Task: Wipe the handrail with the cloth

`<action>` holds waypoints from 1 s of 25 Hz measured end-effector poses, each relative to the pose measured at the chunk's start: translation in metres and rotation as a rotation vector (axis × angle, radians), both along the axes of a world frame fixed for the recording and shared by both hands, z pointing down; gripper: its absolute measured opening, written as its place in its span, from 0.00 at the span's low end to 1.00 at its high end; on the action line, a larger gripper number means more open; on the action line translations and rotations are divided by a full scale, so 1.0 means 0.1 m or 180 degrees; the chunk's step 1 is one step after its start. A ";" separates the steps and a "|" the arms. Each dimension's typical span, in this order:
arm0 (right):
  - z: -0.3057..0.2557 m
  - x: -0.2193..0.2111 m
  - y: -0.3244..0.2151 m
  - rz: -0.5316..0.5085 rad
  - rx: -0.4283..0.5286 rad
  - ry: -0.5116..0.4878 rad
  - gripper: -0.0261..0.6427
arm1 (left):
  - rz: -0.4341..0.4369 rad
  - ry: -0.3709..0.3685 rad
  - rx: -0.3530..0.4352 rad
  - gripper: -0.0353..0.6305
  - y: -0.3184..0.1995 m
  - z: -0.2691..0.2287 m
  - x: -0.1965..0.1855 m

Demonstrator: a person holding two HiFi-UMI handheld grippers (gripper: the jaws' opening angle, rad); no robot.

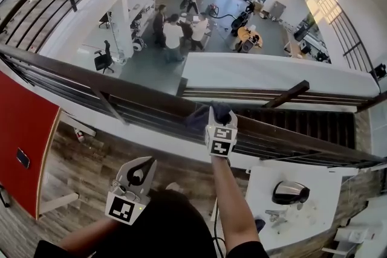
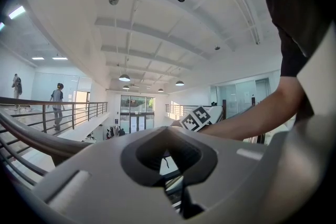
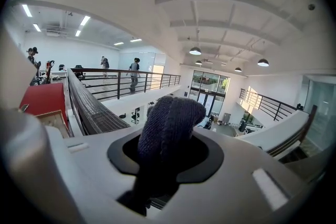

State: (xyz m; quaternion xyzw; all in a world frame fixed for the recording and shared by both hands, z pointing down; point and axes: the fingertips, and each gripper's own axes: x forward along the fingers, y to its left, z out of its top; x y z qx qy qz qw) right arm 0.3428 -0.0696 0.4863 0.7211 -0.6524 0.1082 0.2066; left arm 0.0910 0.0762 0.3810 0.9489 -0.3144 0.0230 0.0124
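A dark wooden handrail [image 1: 139,99] crosses the head view from left to right above a drop to the floor below. My right gripper [image 1: 219,113] is shut on a dark blue knitted cloth [image 1: 208,113] and holds it against the rail's top. In the right gripper view the cloth [image 3: 168,128] bulges out between the jaws, with the rail [image 3: 89,105] running away to the left. My left gripper [image 1: 138,171] hangs lower and nearer, away from the rail, jaws shut on nothing. In the left gripper view the handrail [image 2: 31,139] curves past on the left.
Railing bars [image 1: 72,87] run under the rail. A red panel [image 1: 24,136] stands at the left over wooden flooring [image 1: 84,172]. A white table [image 1: 296,202] with a dark object lies lower right. People stand on the floor far below [image 1: 175,33].
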 end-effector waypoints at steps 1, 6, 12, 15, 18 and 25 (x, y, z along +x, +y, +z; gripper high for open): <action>0.00 0.04 0.02 0.0016 0.0003 0.0002 0.23 | 0.0007 -0.0006 -0.0005 0.05 0.01 0.00 0.02; -0.02 0.24 0.14 0.0078 0.0012 0.0044 0.23 | 0.0017 -0.0001 -0.0039 0.05 0.07 -0.01 0.11; 0.00 0.27 0.17 0.0019 0.0061 -0.0002 0.23 | -0.0006 -0.0026 -0.0016 0.05 0.19 -0.02 0.19; 0.00 0.30 0.19 0.0014 0.0100 0.0002 0.23 | -0.0098 -0.0079 -0.0008 0.05 0.22 0.01 0.16; -0.06 0.30 0.18 -0.0014 0.0197 -0.0061 0.23 | -0.0245 -0.0099 -0.0037 0.05 0.25 0.04 0.10; -0.39 -0.25 0.18 -0.0368 0.0502 -0.0187 0.23 | -0.0515 -0.0104 -0.0115 0.05 0.31 0.13 -0.12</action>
